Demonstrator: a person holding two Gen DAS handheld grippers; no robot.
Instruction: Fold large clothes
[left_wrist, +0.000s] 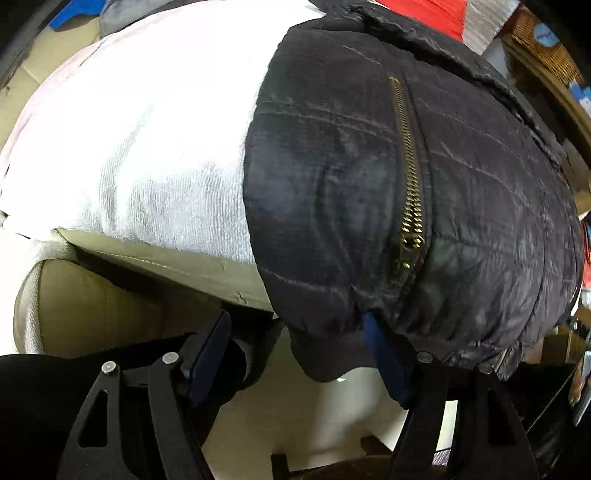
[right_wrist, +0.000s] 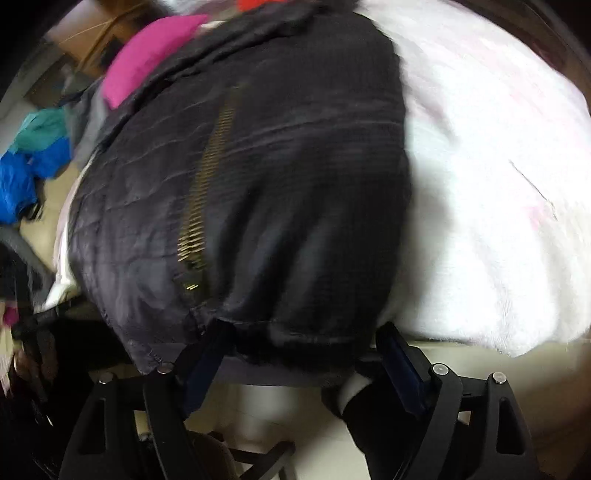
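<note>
A black quilted jacket (left_wrist: 424, 166) with a brass zipper (left_wrist: 410, 177) lies on a white towel-covered surface, its hem hanging over the near edge. My left gripper (left_wrist: 295, 354) is open at the hem's left corner; the right finger (left_wrist: 384, 354) touches the hem from below, the left finger (left_wrist: 210, 354) stands apart. In the right wrist view the jacket (right_wrist: 258, 184) and zipper (right_wrist: 207, 184) fill the middle. My right gripper (right_wrist: 299, 354) is open, its fingers on either side of the hanging hem (right_wrist: 295, 343).
White fluffy towel (left_wrist: 140, 147) covers a beige cushion (left_wrist: 166, 262); it also shows in the right wrist view (right_wrist: 498, 184). Pink cloth (right_wrist: 147, 62) and blue cloth (right_wrist: 26, 177) lie beyond the jacket. Red fabric (left_wrist: 428, 14) and a wicker basket (left_wrist: 539, 40) are at the far right.
</note>
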